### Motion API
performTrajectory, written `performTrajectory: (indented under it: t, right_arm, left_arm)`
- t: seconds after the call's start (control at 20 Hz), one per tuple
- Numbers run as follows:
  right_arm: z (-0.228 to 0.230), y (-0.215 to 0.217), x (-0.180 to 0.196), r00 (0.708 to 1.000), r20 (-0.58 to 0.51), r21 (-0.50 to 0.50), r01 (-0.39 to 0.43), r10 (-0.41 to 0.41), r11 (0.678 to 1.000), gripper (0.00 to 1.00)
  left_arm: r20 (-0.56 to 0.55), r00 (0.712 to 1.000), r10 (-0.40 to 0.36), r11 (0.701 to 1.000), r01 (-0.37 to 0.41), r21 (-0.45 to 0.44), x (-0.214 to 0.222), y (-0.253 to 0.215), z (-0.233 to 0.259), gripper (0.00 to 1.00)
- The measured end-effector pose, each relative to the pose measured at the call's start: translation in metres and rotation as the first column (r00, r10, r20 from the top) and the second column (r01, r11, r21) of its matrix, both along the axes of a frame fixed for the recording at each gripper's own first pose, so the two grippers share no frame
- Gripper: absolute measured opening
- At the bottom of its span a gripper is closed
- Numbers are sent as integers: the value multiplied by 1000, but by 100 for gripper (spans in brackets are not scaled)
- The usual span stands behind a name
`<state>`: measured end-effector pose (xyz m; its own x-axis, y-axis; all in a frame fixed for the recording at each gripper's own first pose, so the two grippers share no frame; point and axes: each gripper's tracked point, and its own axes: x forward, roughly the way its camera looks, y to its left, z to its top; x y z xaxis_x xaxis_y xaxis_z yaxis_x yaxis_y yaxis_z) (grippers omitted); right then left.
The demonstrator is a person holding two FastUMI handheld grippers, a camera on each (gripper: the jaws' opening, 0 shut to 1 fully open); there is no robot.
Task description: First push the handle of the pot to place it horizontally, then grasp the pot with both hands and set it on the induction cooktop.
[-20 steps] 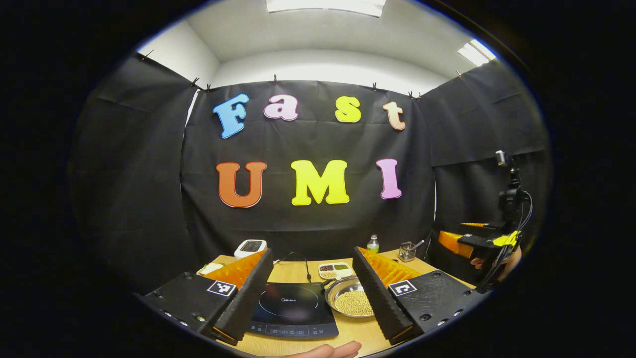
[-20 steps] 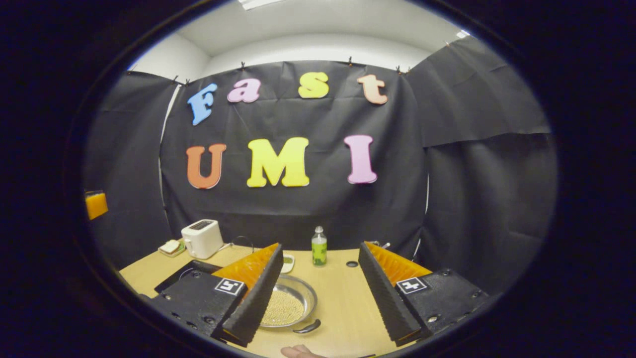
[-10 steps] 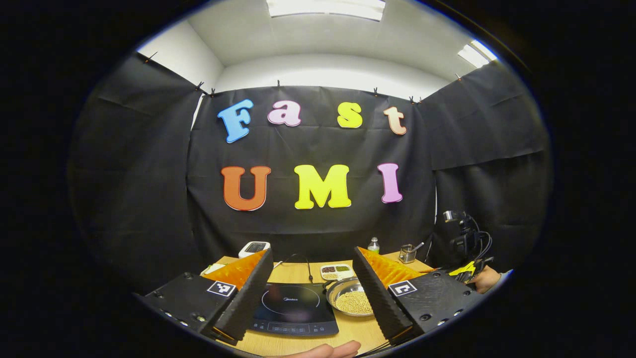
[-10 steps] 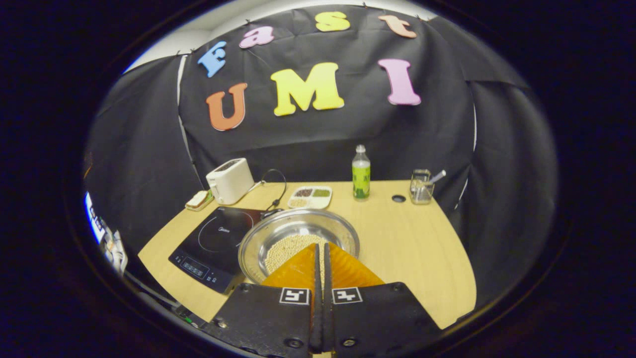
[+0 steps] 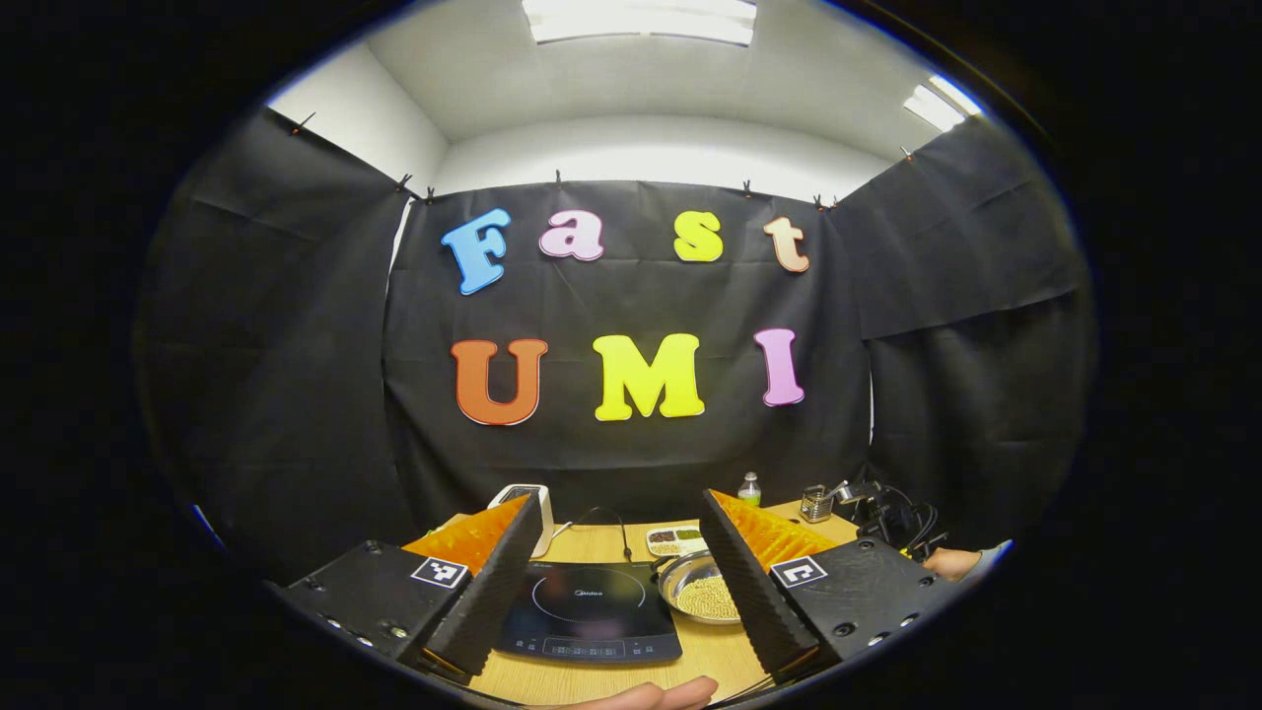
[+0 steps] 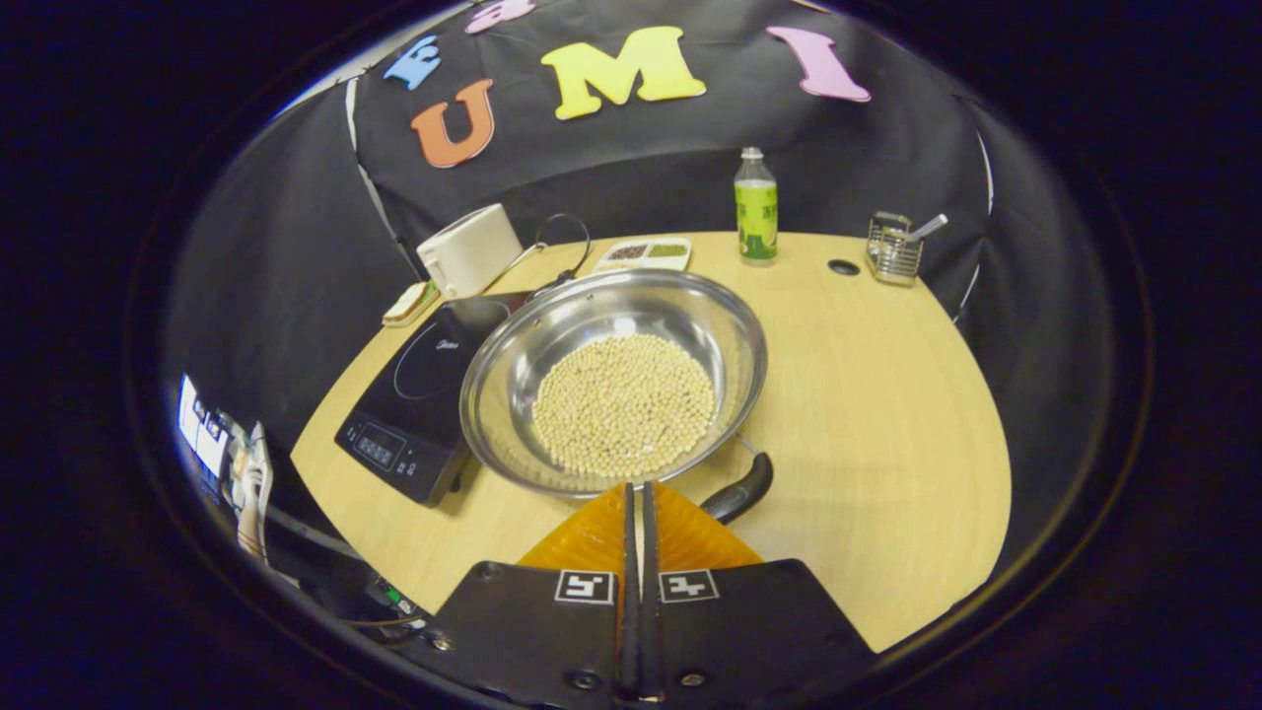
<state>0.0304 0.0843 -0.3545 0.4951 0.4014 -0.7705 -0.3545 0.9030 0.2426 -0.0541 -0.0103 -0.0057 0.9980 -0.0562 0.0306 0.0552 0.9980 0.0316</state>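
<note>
Pot (image 6: 613, 380) w/ beans sits on counter (image 6: 887, 394) beside induction cooktop (image 6: 419, 394); right gripper (image 6: 636, 493) pressed together near handle (image 6: 739, 490), left gripper (image 5: 619, 577) spread.

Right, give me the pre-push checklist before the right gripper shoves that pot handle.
1. Right gripper shut for pushing: ok, fingers together, nothing between them.
2. Its tip near the black handle: ok, just beside it; contact cannot tell.
3. Pot flat on the table, beans inside: ok.
4. Handle horizontal already: not ok, it angles toward the gripper.
5. Induction cooktop free for the pot: ok, though the pot's rim sits very close to its edge.
6. Left gripper open and waiting: ok, holding nothing.
</note>
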Motion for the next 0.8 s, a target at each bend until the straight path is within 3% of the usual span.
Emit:
performTrajectory:
  t: [0.2, 0.8]
  right_arm:
    - [-17, 3, -7, 999, -16, -18, -37, 37, 999, 4]
    - [-26, -20, 19, 1000, -17, -49, 25, -26, 998, 4]
  left_arm:
    - [0, 1000, -9, 1000, 9, -4, -3, -5, -1, 96]
    - [1, 1000, -15, 1000, 15, 14, -6, -11, -3, 96]
